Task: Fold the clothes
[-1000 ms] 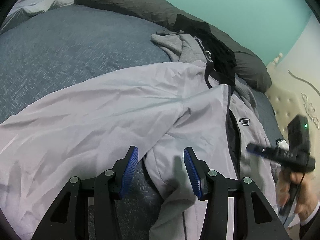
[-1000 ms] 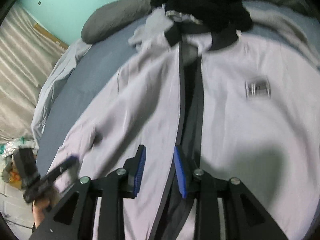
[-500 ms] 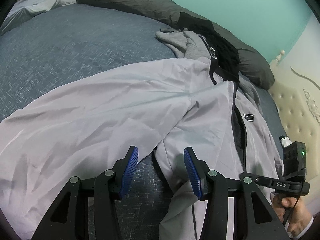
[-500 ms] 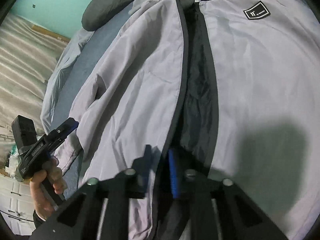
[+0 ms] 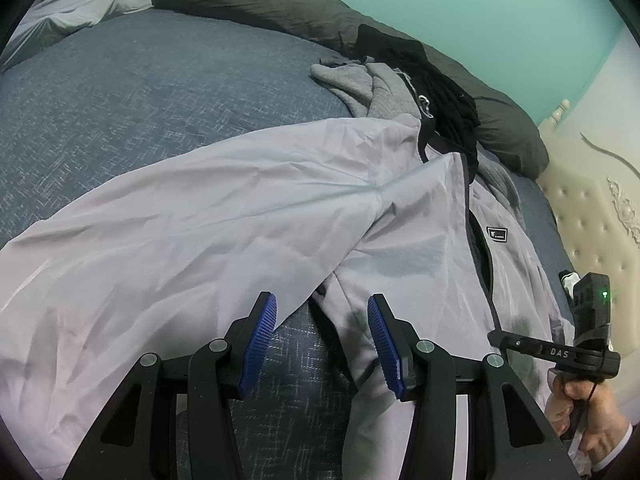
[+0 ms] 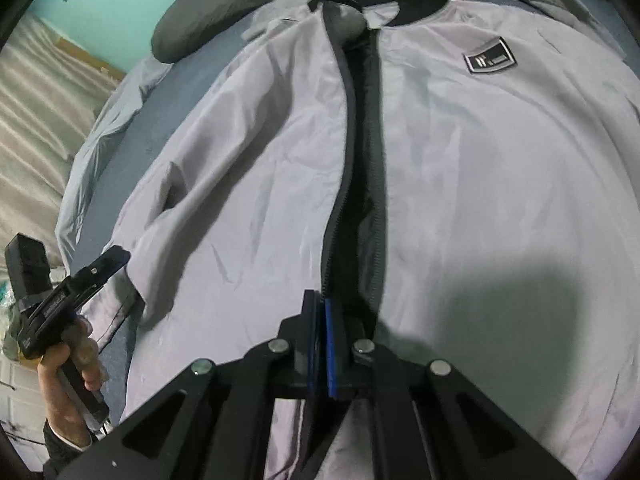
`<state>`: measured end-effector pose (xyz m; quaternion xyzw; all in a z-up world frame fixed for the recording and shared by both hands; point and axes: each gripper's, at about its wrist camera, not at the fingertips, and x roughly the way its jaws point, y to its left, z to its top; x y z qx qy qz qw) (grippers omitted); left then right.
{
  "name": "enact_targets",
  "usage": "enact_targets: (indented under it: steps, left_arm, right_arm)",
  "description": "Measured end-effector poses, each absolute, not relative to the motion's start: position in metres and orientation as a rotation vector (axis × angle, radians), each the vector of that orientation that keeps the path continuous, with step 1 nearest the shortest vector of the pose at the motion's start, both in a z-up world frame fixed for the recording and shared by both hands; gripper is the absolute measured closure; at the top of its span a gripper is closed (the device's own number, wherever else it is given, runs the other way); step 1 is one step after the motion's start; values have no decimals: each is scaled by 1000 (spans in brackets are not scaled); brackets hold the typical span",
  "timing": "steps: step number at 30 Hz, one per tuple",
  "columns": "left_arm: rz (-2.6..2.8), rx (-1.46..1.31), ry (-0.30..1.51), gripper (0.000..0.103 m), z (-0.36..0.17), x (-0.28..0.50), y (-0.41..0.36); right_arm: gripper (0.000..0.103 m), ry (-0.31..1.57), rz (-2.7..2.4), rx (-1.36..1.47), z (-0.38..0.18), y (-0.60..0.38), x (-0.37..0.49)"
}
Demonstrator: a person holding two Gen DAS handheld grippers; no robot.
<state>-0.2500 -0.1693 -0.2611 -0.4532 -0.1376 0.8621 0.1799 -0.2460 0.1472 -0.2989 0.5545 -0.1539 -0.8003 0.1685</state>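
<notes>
My right tool (image 6: 323, 344) has its blue pads pressed together on the dark zipper edge of the pale grey, thin, shiny jacket (image 6: 460, 168), which lies open and face up on the blue-grey textured bed (image 5: 120, 104). My left tool (image 5: 322, 344) hangs spread wide above the gap between the jacket's outstretched sleeve (image 5: 180, 216) and its body, gripping nothing. A crumpled black garment (image 5: 424, 76) sits beside the collar

Pale lilac-grey jacket (image 6: 460, 168) with black zip trim on blue, pale-flecked bedspread (image 5: 132, 92).
</notes>
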Motion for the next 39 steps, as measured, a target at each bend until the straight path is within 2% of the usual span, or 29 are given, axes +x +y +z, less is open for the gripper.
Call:
enact_targets:
  steps: [5,6,9,10,12,13,24,31,39]
  left_arm:
    - [2451,-1279,-395,51,-260,-250,-174]
    - [2456,-1277,-394,51,-259,-250,-175]
    - [2474,-1266,-389,51,-258,-247,-177]
    - [2482,-1264,-383,51,-257,-245,-178]
    - [2495,-1260,-377,51,-257,-243,-182]
    - [2499,-1259,-377,51,-258,-241,-185]
    - [2622,-1284,-373,51,-253,-221,-243]
    - [2669,-1383,-313,51,-247,-212,-292]
    - [2725,-1544,-198,41,-244,-219,-378]
  right_arm:
    - [99,-450,-2301,1580,-301,152,-244]
    - [96,-473,-2293,1569,-301,152,-243]
    - [96,-537,-2294,1527,-294,149,-243]
    - [93,-546,-2314,1501,-290,149,-241]
    - [75,-580,-2353,1431,-279,150,-236]
    - [73,-601,-2369,1399,-273,151,-232]
    - [71,-821,-2370,1195,-263,167,-146]
    - [71,-850,-2302,1193,-268,161,-133]
    - [66,-849,-2261,1113,-265,151,-133]
